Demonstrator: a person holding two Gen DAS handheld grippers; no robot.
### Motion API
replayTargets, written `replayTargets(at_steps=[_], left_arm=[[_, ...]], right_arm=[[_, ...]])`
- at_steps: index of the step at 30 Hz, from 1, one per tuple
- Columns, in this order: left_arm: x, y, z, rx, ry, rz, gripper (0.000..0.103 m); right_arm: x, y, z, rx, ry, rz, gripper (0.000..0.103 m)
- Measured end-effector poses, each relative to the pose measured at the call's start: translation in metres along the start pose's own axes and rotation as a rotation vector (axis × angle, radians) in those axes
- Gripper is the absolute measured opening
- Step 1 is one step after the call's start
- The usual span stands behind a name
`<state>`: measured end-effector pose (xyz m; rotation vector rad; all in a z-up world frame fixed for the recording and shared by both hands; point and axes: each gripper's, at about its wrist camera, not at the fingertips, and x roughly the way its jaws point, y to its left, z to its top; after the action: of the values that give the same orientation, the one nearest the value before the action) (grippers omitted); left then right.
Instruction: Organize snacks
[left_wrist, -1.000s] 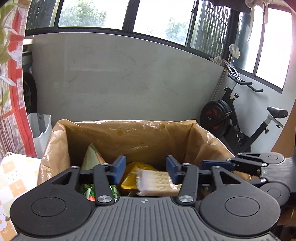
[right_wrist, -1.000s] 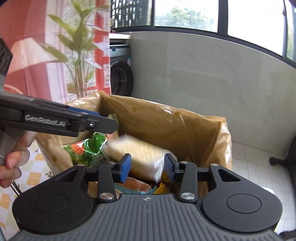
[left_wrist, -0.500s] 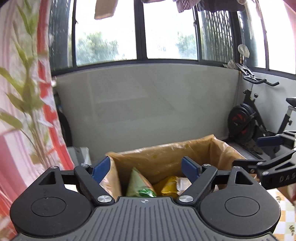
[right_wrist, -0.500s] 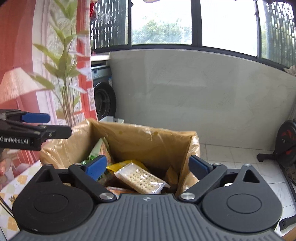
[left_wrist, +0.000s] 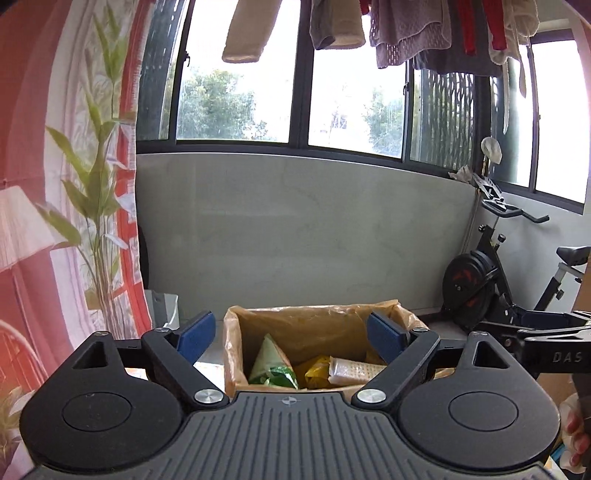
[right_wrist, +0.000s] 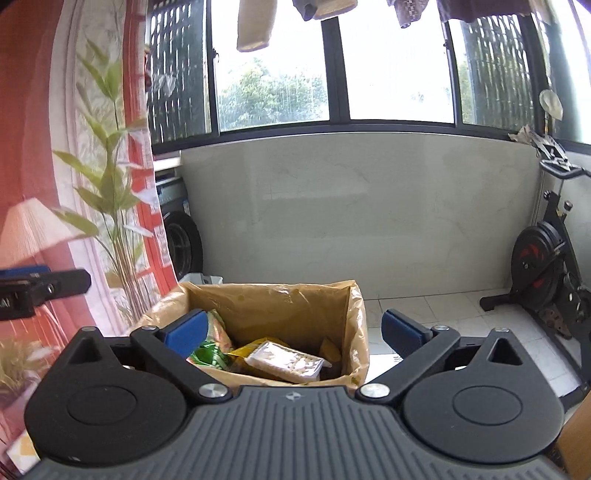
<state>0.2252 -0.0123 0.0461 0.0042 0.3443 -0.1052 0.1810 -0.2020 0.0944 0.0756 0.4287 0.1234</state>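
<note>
A cardboard box lined with brown plastic (left_wrist: 314, 325) (right_wrist: 280, 306) stands below and ahead of both grippers. Inside lie a clear pack of crackers (left_wrist: 354, 369) (right_wrist: 284, 360), a green bag (left_wrist: 273, 365) (right_wrist: 210, 350) and a yellow packet (left_wrist: 317, 371) (right_wrist: 251, 350). My left gripper (left_wrist: 291, 334) hangs above the near rim, its jaws opening wide with nothing between them. My right gripper (right_wrist: 295, 330) is raised the same way, jaws opening and empty. Each gripper shows at the edge of the other's view: the right gripper (left_wrist: 546, 343) and the left gripper (right_wrist: 37, 291).
An exercise bike (left_wrist: 491, 280) (right_wrist: 546, 266) stands right of the box against the grey wall. A red patterned curtain (left_wrist: 55, 184), a washing machine (right_wrist: 181, 240) and a white bin (left_wrist: 166, 306) are on the left. Laundry hangs overhead. A hand (left_wrist: 574, 439) shows at lower right.
The cracker pack that was between the jaws now lies in the box. Both grippers have opened wide and drawn back and upward, away from the box.
</note>
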Motion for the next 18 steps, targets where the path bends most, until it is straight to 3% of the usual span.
replayTargets(at_steps=[4,18], left_arm=[[-0.011,0.004,-0.004,0.014,-0.001,0.037,0.09],[-0.032,0.012,-0.003,-0.011,-0.022,0.041,0.09]], right_arm=[[-0.018,0.004,0.0,-0.017,-0.003,-0.008,0.102],[-0.037,0.004,-0.001,-0.005,-0.035,-0.008,0.102]])
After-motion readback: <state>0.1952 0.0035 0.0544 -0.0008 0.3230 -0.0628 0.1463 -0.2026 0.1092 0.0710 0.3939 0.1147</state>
